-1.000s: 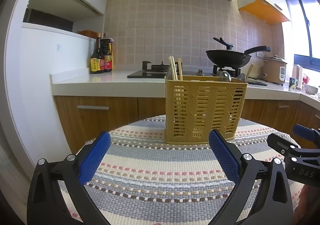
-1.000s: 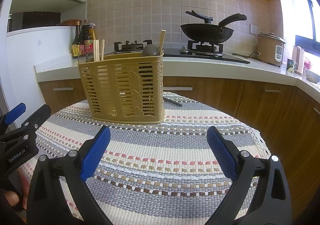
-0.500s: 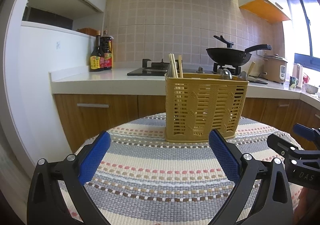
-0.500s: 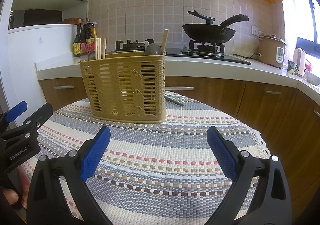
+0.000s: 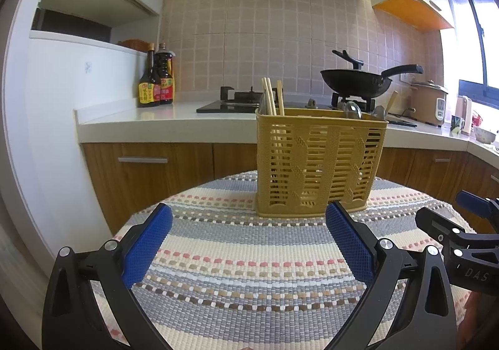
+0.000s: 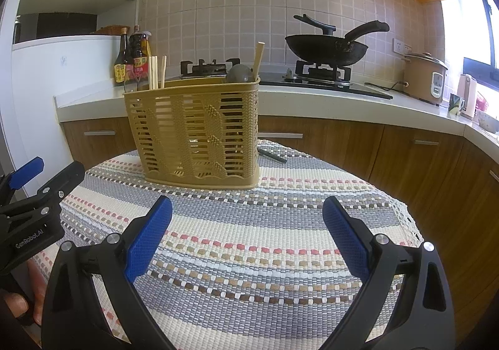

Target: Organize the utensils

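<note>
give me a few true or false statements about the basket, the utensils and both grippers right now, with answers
1. The yellow slotted plastic utensil basket stands upright on the striped woven table mat. True.
2. The left gripper is shut on a chopstick. False: it is open and empty.
3. Pale wooden chopsticks stick up from the basket's left end. True.
4. The right gripper holds a spoon. False: it is open, holding nothing.
5. A dark slim utensil lies on the mat behind the basket. True.
6. The black wok sits on the mat. False: it sits on the stove.
</note>
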Action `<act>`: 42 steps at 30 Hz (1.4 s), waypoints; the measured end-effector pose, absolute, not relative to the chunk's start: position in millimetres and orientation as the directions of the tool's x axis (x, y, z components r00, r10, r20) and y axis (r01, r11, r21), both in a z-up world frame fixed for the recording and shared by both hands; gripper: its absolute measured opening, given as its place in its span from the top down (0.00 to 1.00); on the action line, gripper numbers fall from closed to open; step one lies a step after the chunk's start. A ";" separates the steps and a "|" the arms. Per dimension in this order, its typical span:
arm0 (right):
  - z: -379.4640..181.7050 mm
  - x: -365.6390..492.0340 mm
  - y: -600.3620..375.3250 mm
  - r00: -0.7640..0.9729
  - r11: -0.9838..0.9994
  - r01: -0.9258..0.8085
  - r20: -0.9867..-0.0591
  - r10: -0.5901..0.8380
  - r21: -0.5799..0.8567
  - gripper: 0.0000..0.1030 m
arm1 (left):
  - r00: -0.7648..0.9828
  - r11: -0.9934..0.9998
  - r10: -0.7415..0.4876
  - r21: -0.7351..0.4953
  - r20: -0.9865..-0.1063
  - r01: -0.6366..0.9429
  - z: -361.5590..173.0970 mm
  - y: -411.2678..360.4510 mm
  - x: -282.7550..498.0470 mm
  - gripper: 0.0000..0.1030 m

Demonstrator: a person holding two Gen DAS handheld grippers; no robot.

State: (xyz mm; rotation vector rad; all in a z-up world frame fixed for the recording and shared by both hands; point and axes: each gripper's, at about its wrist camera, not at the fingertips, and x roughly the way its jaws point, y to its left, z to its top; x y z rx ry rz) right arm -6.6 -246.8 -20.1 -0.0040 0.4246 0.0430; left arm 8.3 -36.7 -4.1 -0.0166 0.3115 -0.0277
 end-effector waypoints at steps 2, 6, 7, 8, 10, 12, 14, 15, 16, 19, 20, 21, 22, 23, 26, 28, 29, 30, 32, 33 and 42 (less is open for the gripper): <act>-20.4 -6.9 -246.6 0.910 0.999 -0.043 -0.412 0.040 0.003 0.10 | 0.952 1.000 -0.029 -0.021 -0.304 0.023 -3.9 -36.6 7.8 0.07; -20.7 -7.0 -245.8 0.911 0.999 -0.042 -0.411 0.040 0.003 0.10 | 0.953 1.000 -0.029 -0.021 -0.302 0.023 -3.7 -36.7 7.6 0.07; -20.7 -7.1 -245.8 0.911 0.999 -0.043 -0.411 0.040 0.003 0.10 | 0.953 1.000 -0.028 -0.021 -0.301 0.023 -3.6 -36.6 7.2 0.07; -20.8 -7.2 -245.8 0.910 0.999 -0.043 -0.412 0.040 0.003 0.10 | 0.953 1.000 -0.028 -0.021 -0.302 0.023 -3.7 -36.5 7.4 0.07; -20.8 -7.3 -245.8 0.911 0.999 -0.043 -0.410 0.040 0.003 0.10 | 0.953 1.000 -0.027 -0.022 -0.303 0.021 -3.6 -36.1 7.5 0.07; -20.9 -6.9 -245.6 0.910 0.999 -0.043 -0.412 0.040 0.003 0.10 | 0.952 1.000 -0.025 -0.023 -0.305 0.018 -3.6 -35.8 7.6 0.07; -20.9 -7.4 -245.5 0.910 0.999 -0.044 -0.412 0.041 0.002 0.10 | 0.952 1.000 -0.023 -0.024 -0.305 0.016 -3.6 -35.6 7.2 0.07; -20.9 -7.3 -245.3 0.910 0.999 -0.044 -0.412 0.041 0.001 0.10 | 0.952 1.000 -0.022 -0.024 -0.305 0.016 -3.4 -35.4 7.2 0.07; -20.9 -7.3 -245.3 0.910 0.999 -0.044 -0.412 0.041 0.001 0.10 | 0.952 1.000 -0.022 -0.024 -0.304 0.015 -3.4 -35.6 6.9 0.07; -20.8 -7.4 -244.9 0.909 0.999 -0.045 -0.415 0.041 0.001 0.10 | 0.952 1.000 -0.023 -0.022 -0.304 0.017 -3.4 -35.7 6.6 0.07; -20.8 -7.3 -244.9 0.909 0.999 -0.046 -0.415 0.042 0.001 0.10 | 0.952 1.000 -0.024 -0.022 -0.304 0.018 -3.0 -35.7 6.7 0.07; -20.8 -7.5 -245.0 0.909 0.999 -0.046 -0.415 0.042 0.000 0.10 | 0.952 1.000 -0.022 -0.020 -0.304 0.017 -2.9 -35.7 6.4 0.07; -20.8 -7.3 -244.8 0.909 0.999 -0.046 -0.415 0.042 0.000 0.10 | 0.952 1.000 -0.021 -0.020 -0.305 0.016 -2.5 -35.8 6.8 0.07; -20.9 -7.4 -244.8 0.909 0.999 -0.046 -0.416 0.041 -0.001 0.10 | 0.952 1.000 -0.021 -0.019 -0.305 0.016 -2.5 -35.8 6.9 0.07; -21.7 -7.1 -244.4 0.908 0.999 -0.048 -0.418 0.042 -0.004 0.10 | 0.953 1.000 -0.018 -0.013 -0.302 0.015 -1.9 -36.3 6.3 0.07; -21.9 -7.7 -244.2 0.908 0.999 -0.049 -0.418 0.041 -0.008 0.10 | 0.953 1.000 -0.017 -0.010 -0.302 0.014 -2.1 -36.9 6.0 0.07; -22.0 -7.8 -244.2 0.907 0.999 -0.049 -0.418 0.041 -0.009 0.10 | 0.953 1.000 -0.017 -0.011 -0.303 0.015 -2.1 -36.9 6.2 0.07; -22.0 -7.3 -244.0 0.907 0.999 -0.050 -0.419 0.041 -0.010 0.10 | 0.951 1.000 -0.020 -0.017 -0.308 0.016 -2.1 -36.2 6.8 0.07; -22.0 -6.8 -244.0 0.907 0.999 -0.050 -0.420 0.041 -0.010 0.10 | 0.950 0.999 -0.029 -0.029 -0.310 0.022 -2.3 -34.4 6.8 0.07; -22.1 -6.5 -243.8 0.907 0.999 -0.051 -0.420 0.042 -0.010 0.10 | 0.951 0.999 -0.030 -0.032 -0.307 0.021 -2.1 -34.1 6.7 0.07; -21.6 -8.0 -243.0 0.910 0.998 -0.062 -0.411 0.050 -0.015 0.09 | 0.960 0.999 -0.014 -0.035 -0.280 0.004 -1.3 -30.4 4.6 0.07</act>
